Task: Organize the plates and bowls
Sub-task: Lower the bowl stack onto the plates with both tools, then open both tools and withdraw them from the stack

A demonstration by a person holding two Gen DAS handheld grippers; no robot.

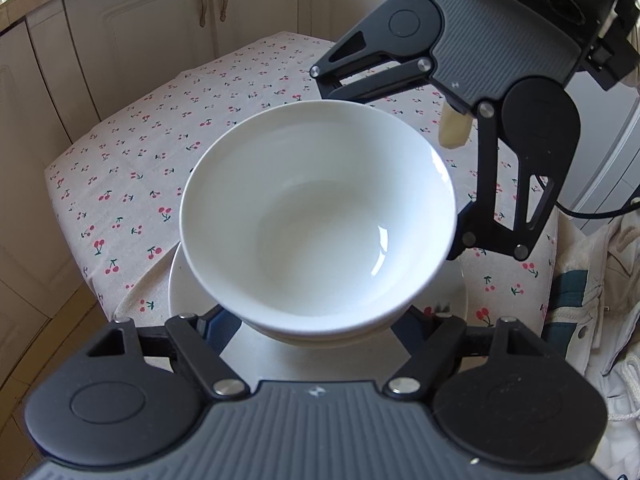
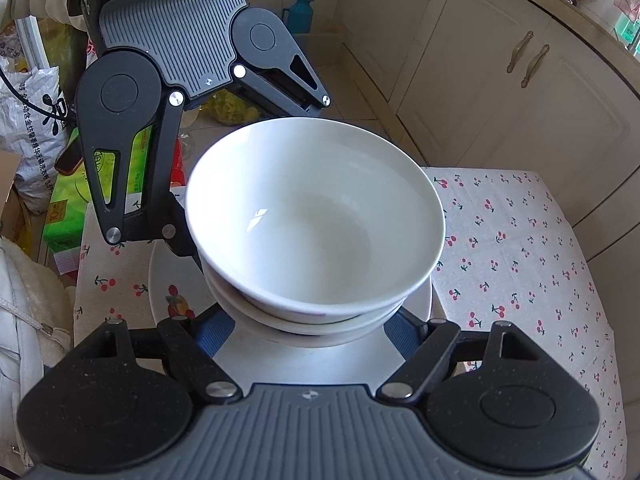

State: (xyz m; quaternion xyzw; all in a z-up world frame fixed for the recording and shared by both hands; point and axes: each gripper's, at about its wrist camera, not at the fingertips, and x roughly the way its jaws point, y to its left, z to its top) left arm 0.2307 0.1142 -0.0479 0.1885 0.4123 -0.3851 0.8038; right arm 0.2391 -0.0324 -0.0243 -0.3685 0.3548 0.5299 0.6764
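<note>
A white bowl point(image 1: 316, 216) sits nested in a second white bowl point(image 1: 320, 330), and both stand on a white plate point(image 1: 188, 288) on the cherry-print tablecloth point(image 1: 132, 168). In the right wrist view the top bowl point(image 2: 316, 216) rests in the lower bowl point(image 2: 296, 322) on the plate point(image 2: 304, 356). My left gripper point(image 1: 316, 320) has its blue-padded fingers point(image 1: 218, 332) spread on either side of the bowl stack. My right gripper point(image 2: 312, 324) straddles the stack from the opposite side, fingers point(image 2: 208, 332) spread likewise. Both fingertip pairs are hidden under the bowls.
Cream cabinets point(image 1: 160, 20) stand beyond the table. A white jacket point(image 1: 600, 300) lies at the table's right edge. In the right wrist view, bags and a green box point(image 2: 68, 200) crowd the floor at left, and a teal flask point(image 2: 300, 12) stands by the wall.
</note>
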